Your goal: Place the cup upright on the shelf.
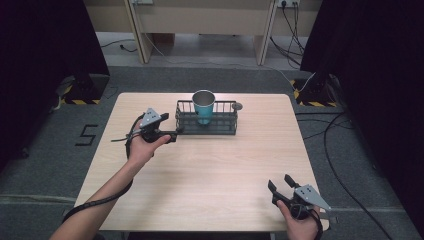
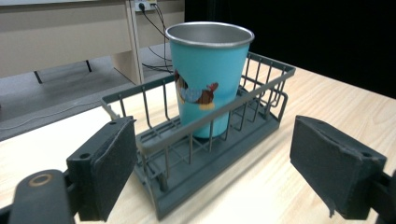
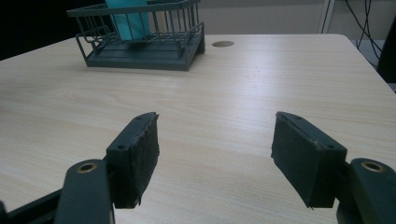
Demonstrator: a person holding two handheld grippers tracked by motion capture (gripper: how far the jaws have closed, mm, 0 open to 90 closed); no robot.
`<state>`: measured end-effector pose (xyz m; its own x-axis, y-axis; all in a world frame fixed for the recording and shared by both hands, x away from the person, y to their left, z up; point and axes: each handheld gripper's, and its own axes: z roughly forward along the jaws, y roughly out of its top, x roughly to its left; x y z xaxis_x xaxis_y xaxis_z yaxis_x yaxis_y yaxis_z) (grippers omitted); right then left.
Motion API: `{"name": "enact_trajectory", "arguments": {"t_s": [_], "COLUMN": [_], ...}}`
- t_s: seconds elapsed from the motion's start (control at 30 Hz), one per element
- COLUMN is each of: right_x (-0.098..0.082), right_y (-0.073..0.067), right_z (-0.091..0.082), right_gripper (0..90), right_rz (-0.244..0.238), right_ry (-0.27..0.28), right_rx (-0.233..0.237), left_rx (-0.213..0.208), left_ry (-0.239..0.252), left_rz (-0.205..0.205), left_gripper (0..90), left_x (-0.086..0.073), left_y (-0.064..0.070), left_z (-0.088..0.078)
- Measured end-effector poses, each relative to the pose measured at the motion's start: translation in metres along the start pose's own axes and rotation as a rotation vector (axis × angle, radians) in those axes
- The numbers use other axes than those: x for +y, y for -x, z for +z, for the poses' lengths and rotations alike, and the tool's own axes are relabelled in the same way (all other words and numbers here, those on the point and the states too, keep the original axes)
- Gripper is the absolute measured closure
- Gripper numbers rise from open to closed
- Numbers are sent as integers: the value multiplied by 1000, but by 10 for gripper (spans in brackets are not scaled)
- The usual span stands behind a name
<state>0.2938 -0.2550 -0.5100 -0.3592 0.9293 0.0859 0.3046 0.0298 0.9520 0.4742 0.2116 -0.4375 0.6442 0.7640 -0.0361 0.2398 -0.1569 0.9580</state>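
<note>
- My left gripper sits jaws apart, empty, at the left end of the wire basket, whose long axis runs across the table.
- The teal cup stands upright inside, just ahead of me.
- My right gripper rests parted, well apart, near my edge.
- The cup bears a cartoon picture; no readable writing.

Left gripper black with grey three-cornered plate on top, black cable trailing along bare forearm, right gripper same black body and grey plate with small screws, black padded jaws, worn pad edges, brass-ringed holes on jaw arms
</note>
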Motion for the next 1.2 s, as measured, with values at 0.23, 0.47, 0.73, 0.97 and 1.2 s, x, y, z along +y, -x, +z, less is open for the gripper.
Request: {"name": "enact_trajectory", "arguments": {"t_s": [0.23,0.47,0.73,0.97,1.2], "right_x": [0,0,0,0,0], "right_y": [-1,-1,-1,-1,-1], "right_z": [1,0,1,0,0], "right_gripper": [325,325,325,325,325], "right_rz": [-3,-1,-3,-3,-3], "right_ry": [-1,-1,-1,0,0], "right_rx": [0,-2,-2,-6,-9], "left_rx": [3,17,37,45,59], "left_ry": [11,12,10,13,3], "left_rz": [-14,-11,-9,-18,-33], "left_gripper": [142,142,142,142,142], "left_x": [-11,-23,-36,-48,-62], "left_y": [4,3,2,1,-1], "left_z": [-17,-36,-58,-77,-94]}}
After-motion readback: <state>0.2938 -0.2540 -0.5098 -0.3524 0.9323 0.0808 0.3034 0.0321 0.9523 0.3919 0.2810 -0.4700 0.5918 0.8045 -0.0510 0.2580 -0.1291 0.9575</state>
